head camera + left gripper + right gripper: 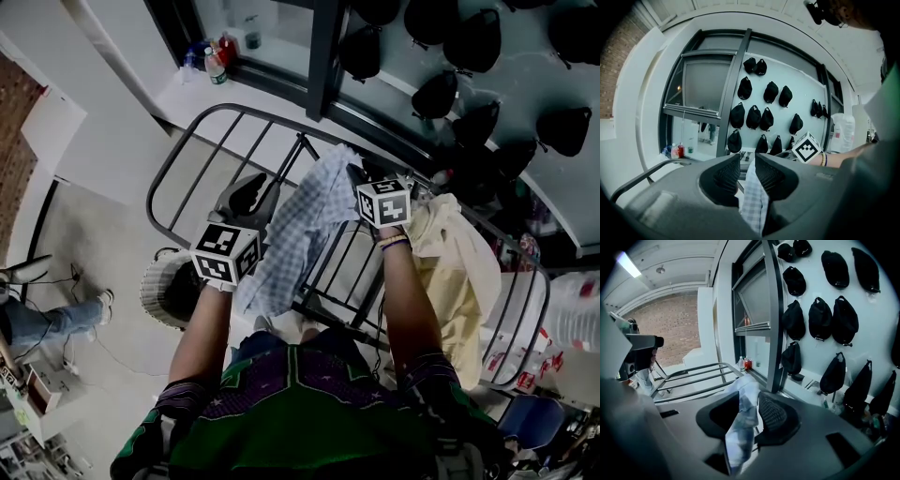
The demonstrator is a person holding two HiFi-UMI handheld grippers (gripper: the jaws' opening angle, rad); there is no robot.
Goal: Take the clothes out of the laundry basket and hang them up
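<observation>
Hanging step: the checked shirt (295,234) drapes over the rack (199,120) — left gripper (747,163) pinches it, right gripper (751,401) (jaws parted, cloth loose) should withdraw.

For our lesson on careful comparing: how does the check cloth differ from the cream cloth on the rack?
The check cloth is blue-and-white patterned; the cream cloth is plain. The check cloth runs between the jaws of the left claw and the right claw; the cream cloth is in neither. The check cloth hangs mid-rack; the cream cloth lies at its right end in the head view. Both drape over the rack.
</observation>
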